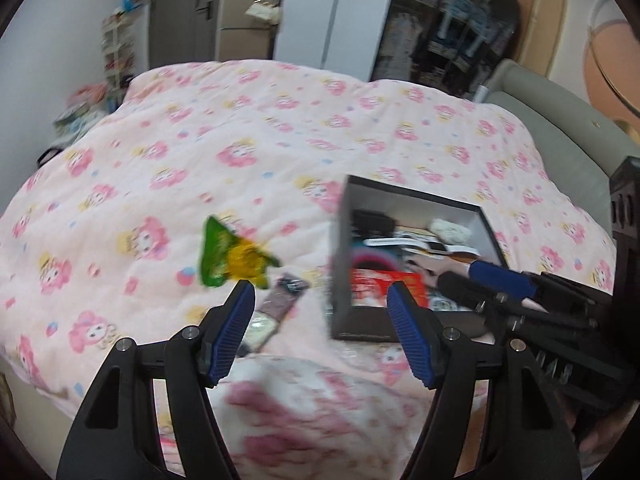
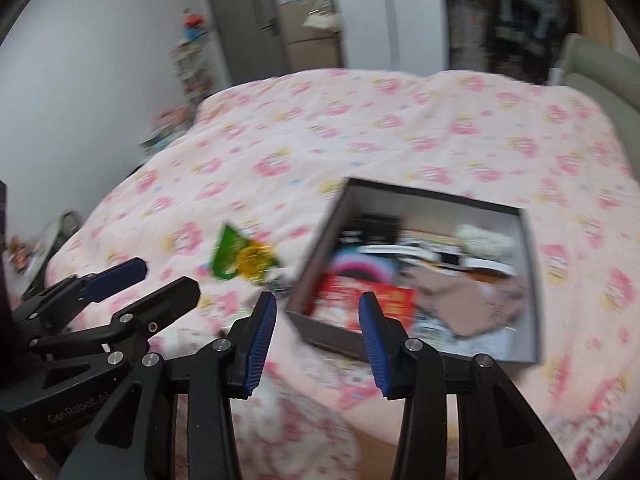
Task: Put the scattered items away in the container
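From my left wrist view, the container [image 1: 416, 256] is a dark open box with pale inner walls, sitting on the pink cartoon-print bedspread [image 1: 280, 140] right of centre. It is crowded inside: a red packet [image 1: 384, 286], dark items and something white and fluffy [image 1: 450, 230]. Left of the box a green and yellow snack bag [image 1: 234, 258] lies on the cover, and nearer me, just beside the box's corner, a small brownish packet [image 1: 276, 306]. My left gripper [image 1: 322, 292] angles down at the bed, its jaws spread and empty. The right gripper [image 1: 486, 280] reaches in from the right edge over the box's near corner; its blue pad shows, but I cannot tell its state from here.

From my right wrist view, which is blurrier, the box [image 2: 532, 280] sits right of centre, and a pinkish-brown cloth [image 2: 472, 300] shows in it. The snack bag [image 2: 244, 258] lies to its left. My right gripper [image 2: 318, 300] hangs with jaws parted, nothing between them. The left gripper [image 2: 136, 284] comes in at lower left, fingers apart.
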`<action>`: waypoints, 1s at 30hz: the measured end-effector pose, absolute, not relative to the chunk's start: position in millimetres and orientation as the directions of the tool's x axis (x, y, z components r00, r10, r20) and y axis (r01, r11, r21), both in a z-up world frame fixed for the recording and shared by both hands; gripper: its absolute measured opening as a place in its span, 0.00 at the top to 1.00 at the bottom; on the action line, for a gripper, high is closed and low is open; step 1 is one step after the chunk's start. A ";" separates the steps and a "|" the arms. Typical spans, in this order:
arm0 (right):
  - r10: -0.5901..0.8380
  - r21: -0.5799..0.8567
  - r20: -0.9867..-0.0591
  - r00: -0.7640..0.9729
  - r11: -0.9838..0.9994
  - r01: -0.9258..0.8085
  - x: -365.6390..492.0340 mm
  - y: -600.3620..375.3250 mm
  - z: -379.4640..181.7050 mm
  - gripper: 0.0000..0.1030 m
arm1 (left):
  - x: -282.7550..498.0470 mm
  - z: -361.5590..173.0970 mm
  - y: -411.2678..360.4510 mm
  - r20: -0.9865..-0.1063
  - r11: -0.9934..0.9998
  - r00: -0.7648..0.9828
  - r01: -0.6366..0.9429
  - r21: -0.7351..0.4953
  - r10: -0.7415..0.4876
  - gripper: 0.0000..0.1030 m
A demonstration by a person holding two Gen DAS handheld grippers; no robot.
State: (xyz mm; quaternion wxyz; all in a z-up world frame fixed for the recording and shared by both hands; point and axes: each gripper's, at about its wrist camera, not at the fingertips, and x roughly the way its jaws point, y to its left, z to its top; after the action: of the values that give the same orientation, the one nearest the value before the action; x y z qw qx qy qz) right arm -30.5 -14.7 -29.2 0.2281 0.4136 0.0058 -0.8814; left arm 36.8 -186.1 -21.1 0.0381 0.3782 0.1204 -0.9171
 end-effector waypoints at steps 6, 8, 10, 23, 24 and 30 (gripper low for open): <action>-0.419 0.207 -0.759 -0.498 -0.881 0.425 -63.2 -48.4 -47.7 0.63 | 34.6 -49.9 -246.6 -0.740 -0.935 -0.672 0.264 -0.235 -0.004 0.34; -0.433 0.218 -0.769 -0.471 -0.869 0.443 -68.7 -58.9 -56.9 0.63 | 31.7 -63.6 -262.1 -0.756 -0.923 -0.654 0.290 -0.254 0.002 0.35; -0.442 0.228 -0.784 -0.436 -0.858 0.459 -73.4 -69.8 -69.5 0.63 | 27.3 -77.4 -275.3 -0.773 -0.911 -0.634 0.305 -0.276 0.022 0.40; -0.433 0.307 -0.898 -0.081 -0.747 0.590 -116.4 -136.9 -152.3 0.64 | -9.6 -186.3 -332.0 -0.863 -0.830 -0.423 0.347 -0.437 0.277 0.59; -0.436 0.328 -0.899 -0.041 -0.733 0.596 -119.4 -140.6 -158.4 0.65 | -10.0 -194.0 -333.5 -0.859 -0.820 -0.407 0.342 -0.459 0.311 0.59; -0.368 0.252 -0.928 -0.057 -0.734 0.630 -130.3 -151.4 -159.3 0.64 | -18.8 -213.1 -321.6 -0.839 -0.812 -0.348 0.271 -0.517 0.418 0.59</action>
State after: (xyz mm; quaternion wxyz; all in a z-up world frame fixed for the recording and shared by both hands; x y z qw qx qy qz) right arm -130.3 -151.4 -159.3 0.3472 0.5923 0.1107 -0.7186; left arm -18.8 -321.6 -213.1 -0.0482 0.5687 0.3032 -0.7631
